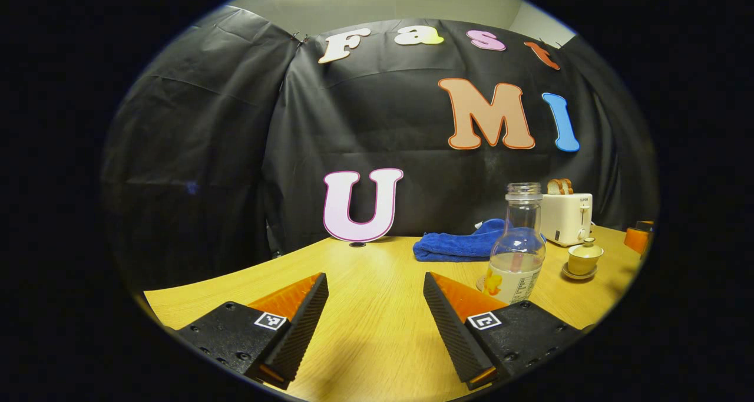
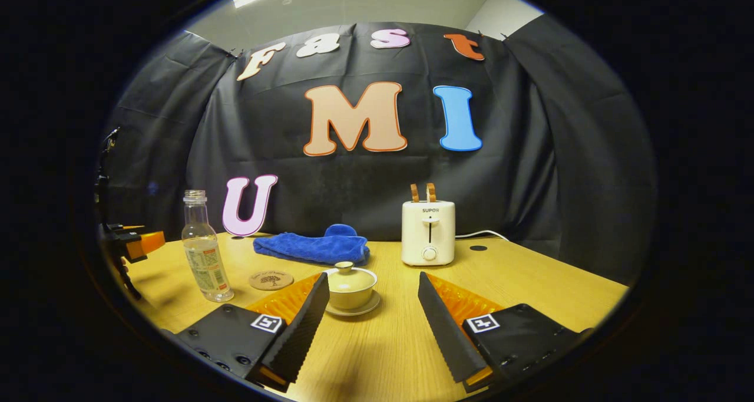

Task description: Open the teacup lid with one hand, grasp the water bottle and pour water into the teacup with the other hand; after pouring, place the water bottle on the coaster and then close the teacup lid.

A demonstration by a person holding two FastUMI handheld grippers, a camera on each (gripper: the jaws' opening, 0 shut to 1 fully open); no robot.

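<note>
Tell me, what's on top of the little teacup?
A lid with a round knob sits on the teacup, which stands on a saucer. The lid covers the inside, so its contents cannot be seen.

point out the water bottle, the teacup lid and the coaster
water bottle [image 2: 202, 254]: right gripper view, on its clear body at the label.
teacup lid [image 2: 349, 277]: right gripper view, on the dome below the knob, lid resting on the cup.
coaster [image 2: 271, 280]: right gripper view, on its round top face.

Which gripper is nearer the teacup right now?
Right. The right gripper is open with the teacup just ahead between its fingers. The left gripper is open, the teacup farther off, beyond the water bottle.
</note>
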